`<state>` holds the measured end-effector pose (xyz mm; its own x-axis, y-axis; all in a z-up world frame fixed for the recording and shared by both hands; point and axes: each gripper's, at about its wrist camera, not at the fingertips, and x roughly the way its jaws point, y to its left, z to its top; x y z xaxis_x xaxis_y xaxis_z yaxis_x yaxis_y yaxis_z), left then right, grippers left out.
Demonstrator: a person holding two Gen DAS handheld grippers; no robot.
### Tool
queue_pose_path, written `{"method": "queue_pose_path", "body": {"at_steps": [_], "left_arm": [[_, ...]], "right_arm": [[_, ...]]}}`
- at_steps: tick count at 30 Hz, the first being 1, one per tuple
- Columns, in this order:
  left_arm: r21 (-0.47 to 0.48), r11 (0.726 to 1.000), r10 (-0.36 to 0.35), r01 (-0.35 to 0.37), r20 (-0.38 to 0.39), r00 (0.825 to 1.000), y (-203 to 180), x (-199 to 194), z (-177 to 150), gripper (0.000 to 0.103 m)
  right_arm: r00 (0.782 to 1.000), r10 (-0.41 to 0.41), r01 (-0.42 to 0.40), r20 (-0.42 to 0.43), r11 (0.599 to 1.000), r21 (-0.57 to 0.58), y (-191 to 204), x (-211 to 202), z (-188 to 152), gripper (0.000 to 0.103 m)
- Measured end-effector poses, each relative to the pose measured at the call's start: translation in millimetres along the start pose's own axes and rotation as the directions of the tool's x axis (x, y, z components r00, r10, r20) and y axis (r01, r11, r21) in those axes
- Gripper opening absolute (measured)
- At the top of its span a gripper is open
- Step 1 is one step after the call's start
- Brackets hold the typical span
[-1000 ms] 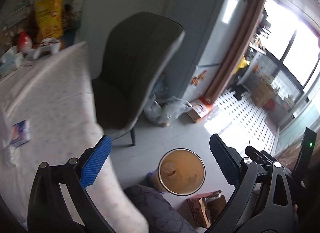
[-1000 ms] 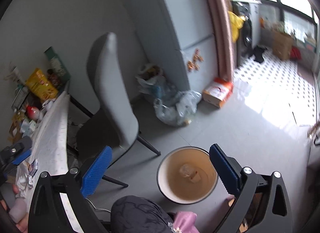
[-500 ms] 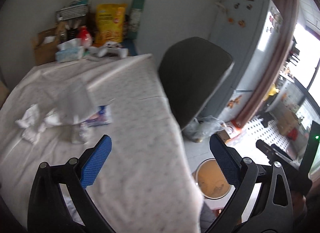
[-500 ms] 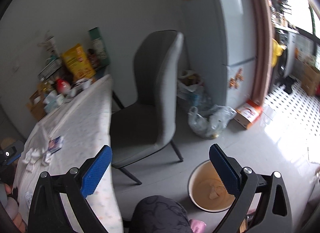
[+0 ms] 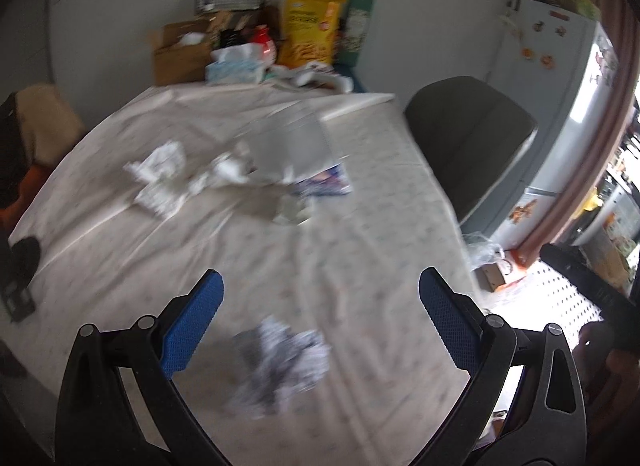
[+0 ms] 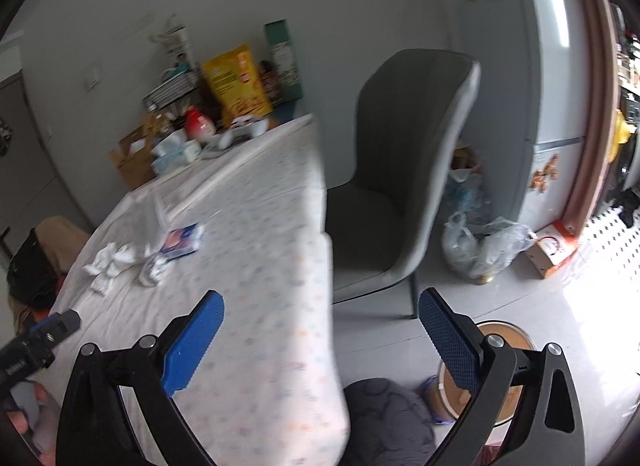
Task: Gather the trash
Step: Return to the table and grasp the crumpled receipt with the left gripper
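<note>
My left gripper (image 5: 320,318) is open and empty above the white table (image 5: 360,225). A crumpled grey-white paper ball (image 5: 280,362) lies on the cloth just below and between its fingers. Farther off lie white crumpled tissues (image 5: 160,177), a clear plastic piece (image 5: 288,145) and a blue wrapper (image 5: 324,183). My right gripper (image 6: 320,326) is open and empty over the table's right edge. The round bin (image 6: 508,350) stands on the floor at lower right, partly hidden behind the right finger. The tissues (image 6: 112,262) and blue wrapper (image 6: 182,240) also show in the right wrist view.
A grey chair (image 6: 404,169) stands beside the table. Boxes, a yellow bag (image 5: 308,33) and a tissue box (image 5: 234,65) crowd the table's far end. Plastic bags (image 6: 480,246) and a carton (image 6: 554,248) lie by the fridge (image 6: 560,65). A dark cushion (image 6: 388,422) sits near the bin.
Both grippers have swung left and up, from over the bin on the floor to the table. The left one now hangs over the paper ball. Both stay open.
</note>
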<state>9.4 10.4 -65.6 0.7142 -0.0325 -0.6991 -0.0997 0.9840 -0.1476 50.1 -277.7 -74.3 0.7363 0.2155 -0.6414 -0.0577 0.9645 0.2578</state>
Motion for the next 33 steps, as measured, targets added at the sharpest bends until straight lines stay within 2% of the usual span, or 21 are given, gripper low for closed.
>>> {"method": "queue_pose_path", "body": {"at_steps": [5, 12, 13, 15, 17, 20, 27, 33], "left_arm": [[-0.050, 0.998, 0.042, -0.046, -0.066, 0.997, 33.4, 11.1, -17.1, 0.097], [-0.136, 0.991, -0.027, 0.012, -0.110, 0.994, 51.5, 20.0, -32.1, 0.097], [-0.142, 0.990, -0.040, 0.023, -0.120, 0.992, 51.6, 23.3, -34.5, 0.094], [-0.145, 0.989, -0.053, 0.031, -0.146, 0.988, 50.5, 29.4, -37.0, 0.079], [-0.162, 0.985, -0.085, 0.055, -0.187, 0.979, 51.1, 38.7, -40.1, 0.044], [-0.189, 0.980, -0.097, 0.060, -0.195, 0.976, 55.8, 43.5, -40.2, 0.031], [-0.189, 0.982, -0.011, -0.011, -0.114, 0.993, 72.7, 29.4, -17.5, 0.029], [-0.200, 0.978, 0.056, -0.068, -0.067, 0.996, 94.2, 28.4, 5.5, 0.029]], "right_arm": [[0.998, 0.039, -0.041, -0.044, 0.998, -0.045, 28.5, 13.6, -4.9, 0.096], [0.991, 0.081, -0.093, -0.105, 0.989, -0.114, 61.3, 26.6, -16.1, 0.096], [0.991, 0.082, -0.096, -0.110, 0.988, -0.124, 64.9, 28.2, -17.0, 0.096], [0.989, 0.089, -0.105, -0.120, 0.985, -0.135, 69.5, 30.7, -17.7, 0.096], [0.987, 0.094, -0.113, -0.133, 0.984, -0.139, 73.3, 34.5, -18.3, 0.096], [0.983, 0.105, -0.126, -0.150, 0.982, -0.138, 76.1, 40.4, -17.4, 0.096], [0.980, 0.123, -0.150, -0.158, 0.974, -0.172, 89.2, 52.0, -8.7, 0.095], [0.976, 0.146, -0.178, -0.161, 0.963, -0.201, 114.0, 66.8, 4.1, 0.095]]}}
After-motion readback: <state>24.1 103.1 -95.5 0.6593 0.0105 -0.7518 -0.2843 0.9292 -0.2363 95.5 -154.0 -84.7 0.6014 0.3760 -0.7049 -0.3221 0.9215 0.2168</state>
